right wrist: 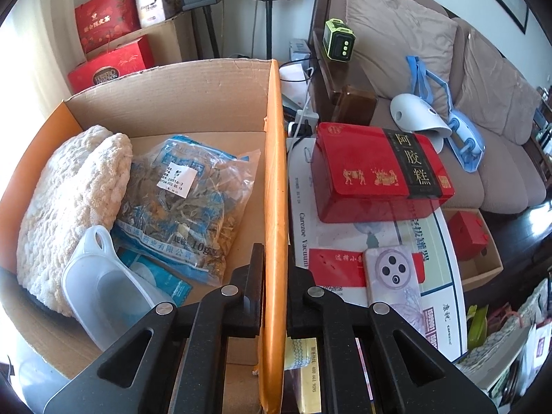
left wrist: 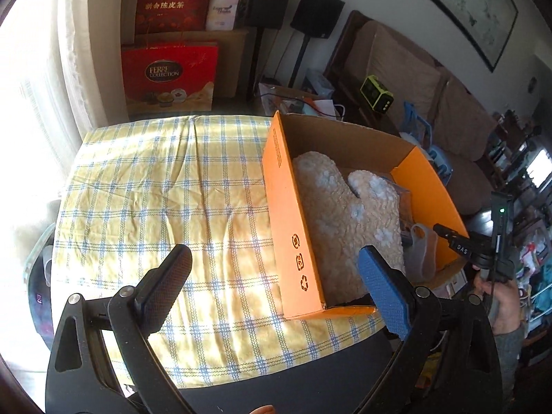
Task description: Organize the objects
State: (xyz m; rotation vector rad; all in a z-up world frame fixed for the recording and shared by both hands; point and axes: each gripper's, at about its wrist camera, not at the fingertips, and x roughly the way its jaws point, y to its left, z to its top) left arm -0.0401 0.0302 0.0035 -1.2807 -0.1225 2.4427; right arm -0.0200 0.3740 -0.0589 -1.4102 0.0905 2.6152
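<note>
While right tongs pinch one box wall, four items lie inside.

I take the cardboard box as my landmark; it sits on the checked tablecloth, at the cloth's right edge in my left view. In the box, a fleecy mitt lies leftmost, a bag of dried herbs right of it, a plastic scoop nearest me. Right of the box, outside its wall, a tin rests on a flat carton, a phone nearer me.
</note>
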